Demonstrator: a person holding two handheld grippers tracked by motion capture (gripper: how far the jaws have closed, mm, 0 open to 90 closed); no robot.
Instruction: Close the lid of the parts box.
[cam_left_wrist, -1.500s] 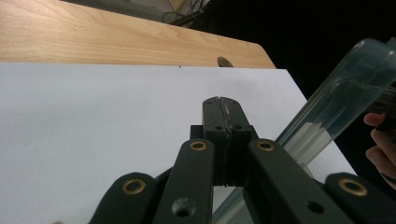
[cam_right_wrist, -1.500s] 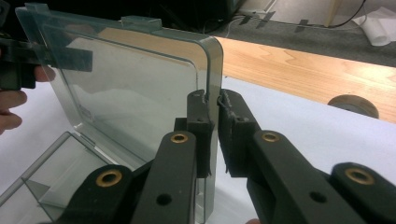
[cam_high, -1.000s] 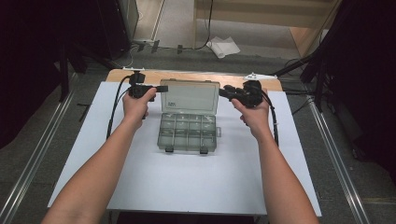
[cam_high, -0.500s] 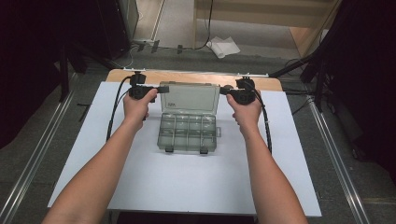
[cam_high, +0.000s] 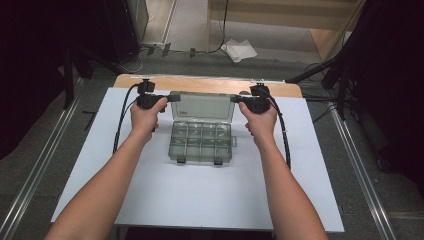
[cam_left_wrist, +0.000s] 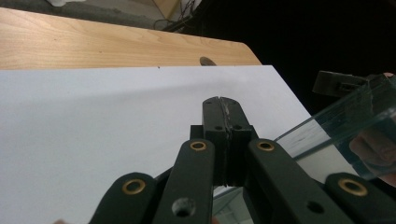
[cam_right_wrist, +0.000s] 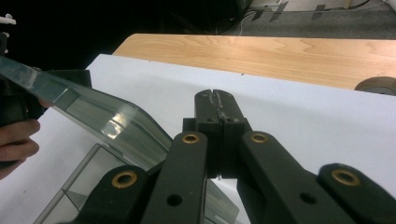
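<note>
We had both jaws closed empty, the left gripper (cam_high: 172, 98) and right gripper (cam_high: 234, 99) flanking the open lid (cam_high: 202, 106) of the compartment box (cam_high: 201, 142) mid-tabletop (cam_high: 200, 200). Pressing the lid evenly from both corners seemed wisest, lest the box slide.

organizer box (cam_high: 201, 141) | clear smoky-grey plastic, divided into small compartments, two latches on near edge | open, lid (cam_high: 202, 106) raised and tilted back | centre of white bench (cam_high: 200, 200), base flat
</note>
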